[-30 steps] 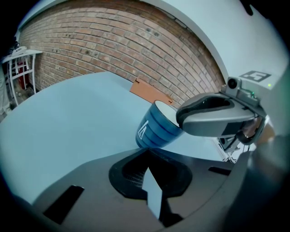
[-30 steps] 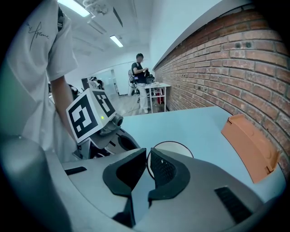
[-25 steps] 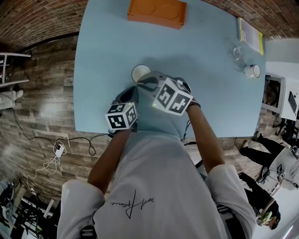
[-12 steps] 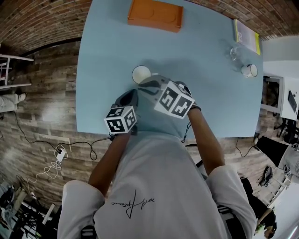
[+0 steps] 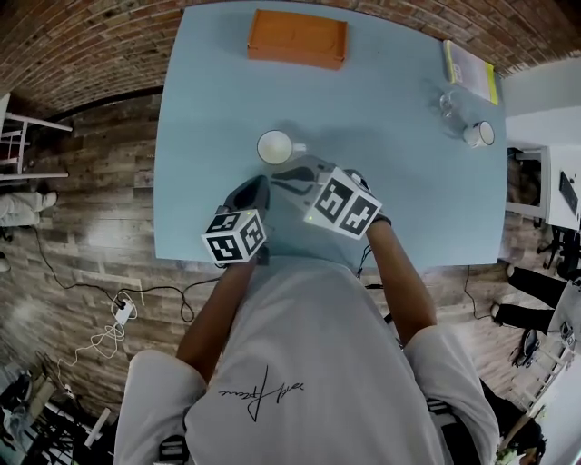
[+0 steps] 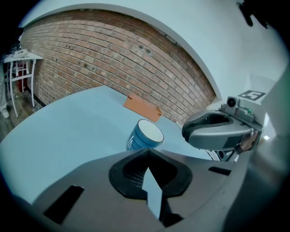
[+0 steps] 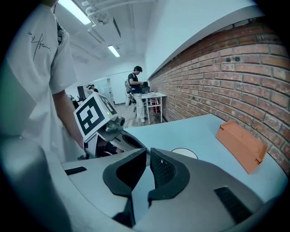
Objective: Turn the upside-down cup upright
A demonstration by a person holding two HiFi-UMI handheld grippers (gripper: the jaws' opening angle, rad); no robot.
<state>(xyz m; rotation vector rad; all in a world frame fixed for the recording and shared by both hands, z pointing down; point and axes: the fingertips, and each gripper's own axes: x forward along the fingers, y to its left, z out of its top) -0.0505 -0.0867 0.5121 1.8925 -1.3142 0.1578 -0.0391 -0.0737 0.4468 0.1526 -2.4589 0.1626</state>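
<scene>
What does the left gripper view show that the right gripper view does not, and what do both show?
Only the left gripper view: the cup's blue side, and the right gripper seen from the side. Only the right gripper view: the left gripper seen from the side, the person's white shirt, and the ceiling lights. Both: the cup's white rim, the orange box, the blue table, and the brick wall.

The cup (image 7: 183, 153) shows only its rim behind the right gripper (image 7: 148, 158); far clear thing (image 5: 451, 102), perhaps glass, is indistinct.
</scene>
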